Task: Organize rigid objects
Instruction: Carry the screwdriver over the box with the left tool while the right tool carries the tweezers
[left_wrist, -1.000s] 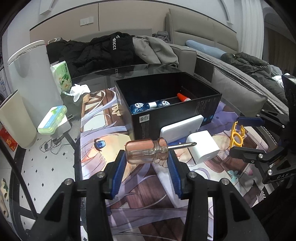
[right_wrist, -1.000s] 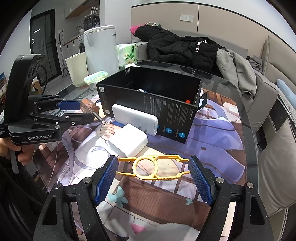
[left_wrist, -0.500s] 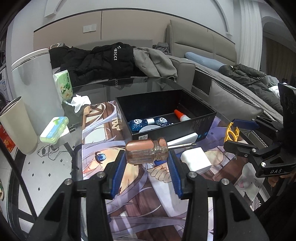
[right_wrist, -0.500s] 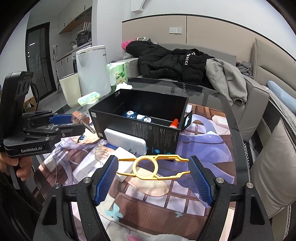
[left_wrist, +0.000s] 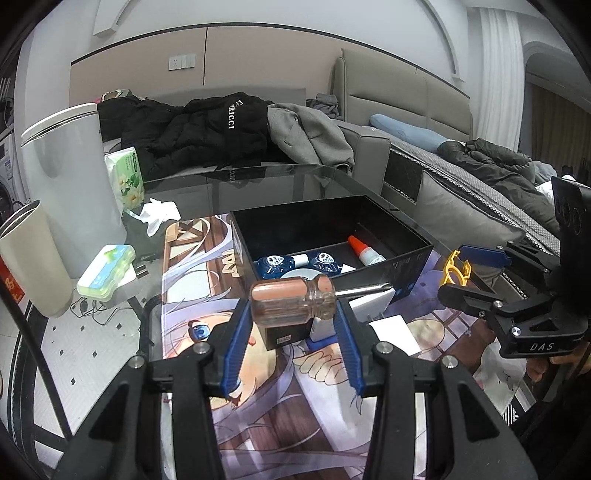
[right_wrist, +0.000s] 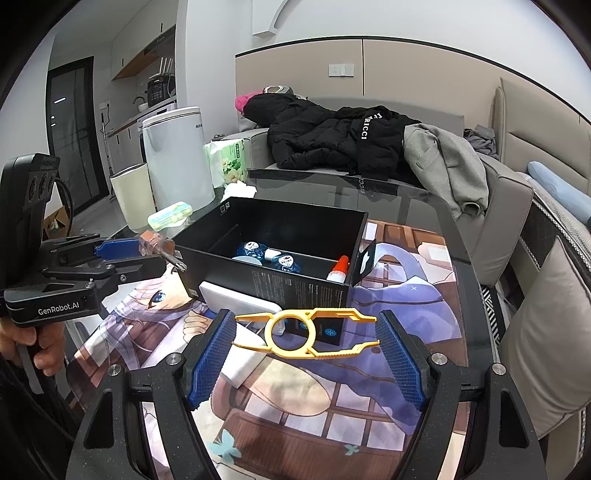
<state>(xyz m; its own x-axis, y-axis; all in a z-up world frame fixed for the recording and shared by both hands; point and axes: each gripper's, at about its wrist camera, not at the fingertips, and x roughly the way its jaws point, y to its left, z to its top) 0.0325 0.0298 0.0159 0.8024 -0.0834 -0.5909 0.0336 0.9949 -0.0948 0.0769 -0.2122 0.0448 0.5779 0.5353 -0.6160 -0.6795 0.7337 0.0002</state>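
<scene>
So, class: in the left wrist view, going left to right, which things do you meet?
Beige bin → green case → screwdriver in the left gripper → yellow tweezers in the right gripper.

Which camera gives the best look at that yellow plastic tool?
The right wrist view: the yellow plastic tool spans the right gripper pads, ring and prongs fully visible. The left wrist view shows only a small edge-on piece at the right gripper.

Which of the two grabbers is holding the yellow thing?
The right gripper. It holds the flat yellow tweezers crosswise between its blue pads. The left gripper holds a screwdriver with a clear brownish handle instead.
</scene>
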